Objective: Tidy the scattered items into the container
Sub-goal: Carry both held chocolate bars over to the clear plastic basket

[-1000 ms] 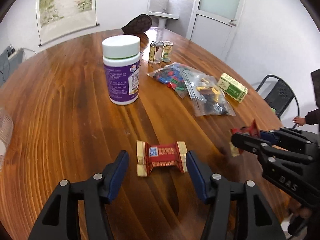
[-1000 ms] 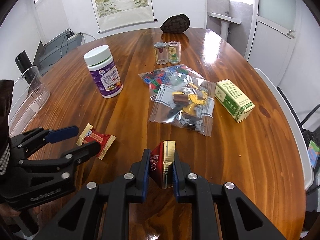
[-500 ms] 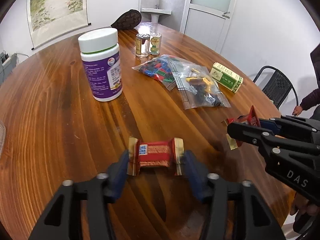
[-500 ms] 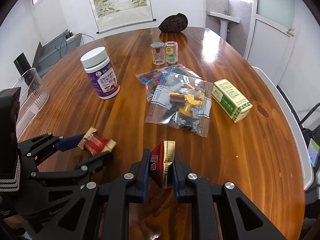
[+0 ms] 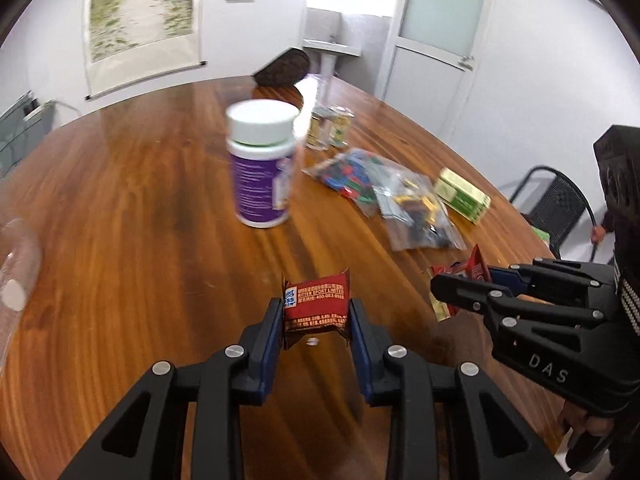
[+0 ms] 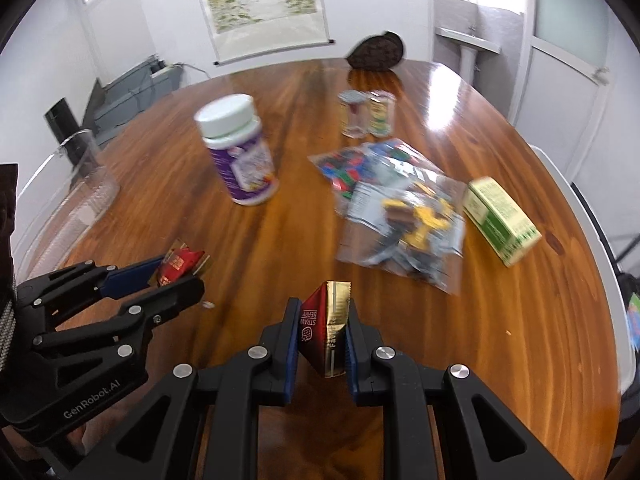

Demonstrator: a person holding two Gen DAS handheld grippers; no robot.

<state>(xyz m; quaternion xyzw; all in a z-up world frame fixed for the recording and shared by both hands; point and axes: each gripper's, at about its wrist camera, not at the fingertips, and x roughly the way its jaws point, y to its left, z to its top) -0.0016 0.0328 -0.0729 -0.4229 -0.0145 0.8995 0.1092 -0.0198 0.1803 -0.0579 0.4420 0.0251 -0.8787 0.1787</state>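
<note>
My left gripper (image 5: 315, 320) is shut on a red chocolate wrapper (image 5: 316, 304) and holds it a little above the wooden table (image 5: 120, 240). It also shows in the right wrist view (image 6: 182, 268), with its wrapper (image 6: 180, 264). My right gripper (image 6: 322, 332) is shut on a red and gold strawberry chocolate wrapper (image 6: 326, 328), seen from the left wrist too (image 5: 464, 280). A clear plastic container (image 6: 76, 196) stands at the table's left edge.
On the table stand a white-capped purple bottle (image 6: 240, 152), two small jars (image 6: 366, 114), two clear bags of small toy pieces (image 6: 396, 208) and a green and cream box (image 6: 502, 220). A dark bag (image 6: 376, 52) lies at the far edge. A black chair (image 5: 560, 208) stands on the right.
My left gripper closed on the red wrapper and lifted it off the table. My right gripper kept its wrapper and rose a little. Both views are motion-blurred.
</note>
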